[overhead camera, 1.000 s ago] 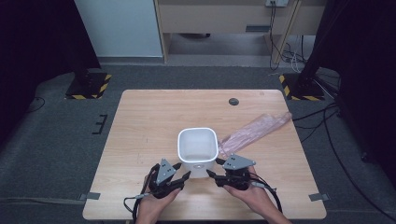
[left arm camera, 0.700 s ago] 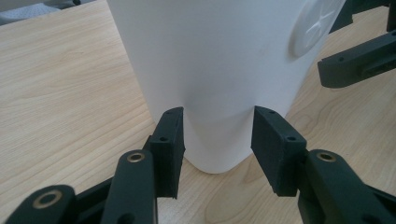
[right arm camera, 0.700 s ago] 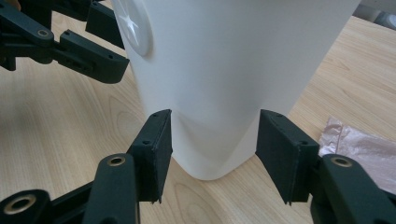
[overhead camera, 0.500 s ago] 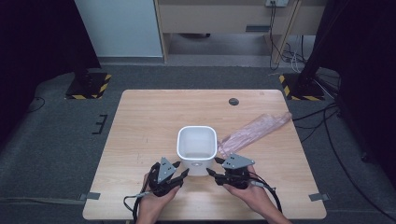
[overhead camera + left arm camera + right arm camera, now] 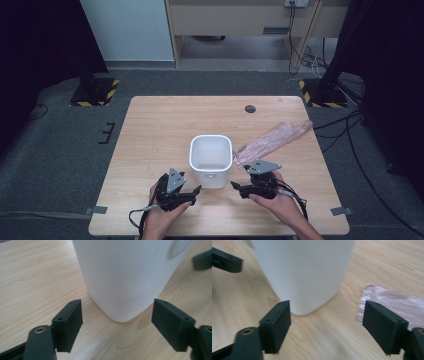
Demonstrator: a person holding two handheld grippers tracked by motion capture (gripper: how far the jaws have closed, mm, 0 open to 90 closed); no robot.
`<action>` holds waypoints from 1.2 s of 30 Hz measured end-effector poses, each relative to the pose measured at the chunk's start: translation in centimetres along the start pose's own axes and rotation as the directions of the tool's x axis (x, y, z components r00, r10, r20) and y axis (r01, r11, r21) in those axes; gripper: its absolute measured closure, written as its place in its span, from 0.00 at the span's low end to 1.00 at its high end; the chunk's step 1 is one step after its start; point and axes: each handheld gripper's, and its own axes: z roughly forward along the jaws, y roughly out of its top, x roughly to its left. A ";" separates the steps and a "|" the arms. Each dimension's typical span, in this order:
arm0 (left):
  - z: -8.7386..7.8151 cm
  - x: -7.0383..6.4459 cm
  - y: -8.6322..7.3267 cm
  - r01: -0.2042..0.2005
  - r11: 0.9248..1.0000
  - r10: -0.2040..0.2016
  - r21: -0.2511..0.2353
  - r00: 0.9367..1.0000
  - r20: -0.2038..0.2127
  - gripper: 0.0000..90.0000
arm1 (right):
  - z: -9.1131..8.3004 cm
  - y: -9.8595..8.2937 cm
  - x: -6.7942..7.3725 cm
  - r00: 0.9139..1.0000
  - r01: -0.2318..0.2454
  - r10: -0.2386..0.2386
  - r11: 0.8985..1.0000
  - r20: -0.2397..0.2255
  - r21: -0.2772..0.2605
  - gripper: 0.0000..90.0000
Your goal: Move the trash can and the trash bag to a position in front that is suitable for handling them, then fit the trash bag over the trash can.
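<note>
Both sets of my fingers are spread apart, the left gripper (image 5: 196, 189) and right gripper (image 5: 234, 185) flanking the white tub (image 5: 210, 161) near the bench's (image 5: 150, 130) front edge, a pink bag (image 5: 272, 141) toward its right edge.

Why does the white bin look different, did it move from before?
No. The white plastic bin sits at the same spot on the wooden table, beside the pink plastic bag. Both grippers slid back toward the table's near edge.
</note>
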 end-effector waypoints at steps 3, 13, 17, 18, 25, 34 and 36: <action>0.2 0.9 -0.2 0.030 0.999 -0.030 0.021 0.999 -0.021 0.16 | -0.8 0.0 -1.4 1.000 -0.027 0.027 1.000 0.007 -0.001 0.16; 0.5 3.3 -1.0 0.048 0.997 -0.044 0.067 0.997 -0.060 0.07 | -3.1 -0.7 -5.0 0.997 -0.072 0.072 0.997 0.024 -0.022 0.09; 0.8 3.5 -1.0 0.043 0.996 -0.038 0.076 0.997 -0.068 0.07 | -3.7 -1.2 -6.2 0.996 -0.072 0.072 0.997 0.048 -0.010 0.09; 0.8 3.5 -1.0 0.042 0.996 -0.037 0.077 0.997 -0.068 0.07 | -3.8 -1.3 -6.6 0.996 -0.072 0.071 0.997 0.055 -0.002 0.09; 0.7 4.7 -1.1 0.052 0.996 -0.045 0.078 0.996 -0.082 0.08 | -4.2 -0.9 -11.0 0.985 -0.115 0.111 0.993 0.131 0.024 0.12; 1.3 6.8 -1.5 0.068 0.994 -0.058 0.090 0.992 -0.111 0.08 | -2.9 -1.0 -16.1 0.971 -0.175 0.161 0.982 0.177 0.068 0.13; 1.4 6.8 -1.6 0.061 0.992 -0.049 0.110 0.993 -0.103 0.08 | -2.6 -0.8 -17.1 0.967 -0.199 0.185 0.977 0.177 0.069 0.13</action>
